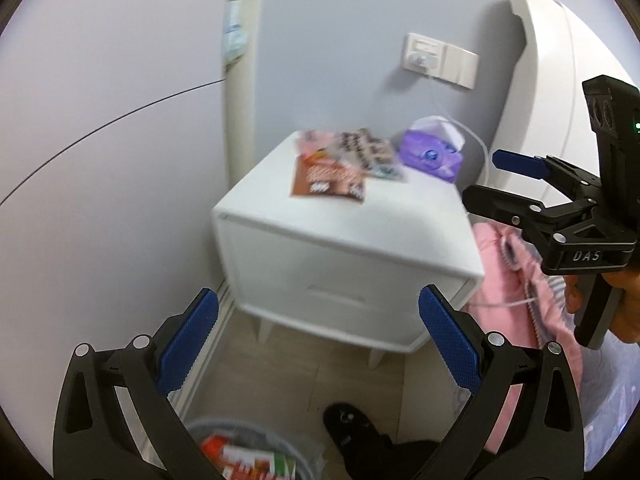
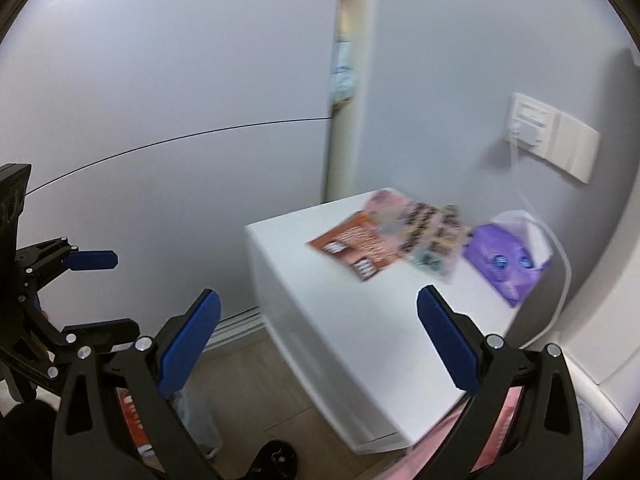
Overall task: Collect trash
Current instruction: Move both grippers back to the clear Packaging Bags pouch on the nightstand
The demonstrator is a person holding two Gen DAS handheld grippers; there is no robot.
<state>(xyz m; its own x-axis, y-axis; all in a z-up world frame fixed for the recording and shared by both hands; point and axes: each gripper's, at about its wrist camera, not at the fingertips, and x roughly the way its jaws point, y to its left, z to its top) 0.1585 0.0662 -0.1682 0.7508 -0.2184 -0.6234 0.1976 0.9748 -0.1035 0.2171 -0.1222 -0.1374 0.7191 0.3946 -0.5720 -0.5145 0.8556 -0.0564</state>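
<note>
Empty snack wrappers lie on a white nightstand: an orange-brown one, a pink one behind it and a clear black-patterned one. They also show in the right wrist view: orange-brown, patterned. My left gripper is open and empty, in front of the nightstand and above a grey trash bin that holds wrappers. My right gripper is open and empty, short of the nightstand; it also shows in the left wrist view.
A purple tissue pack sits at the nightstand's back corner, with a white cable running to a wall socket. A pink garment hangs off the bed at the right. A black slipper lies on the floor. A wall is close at the left.
</note>
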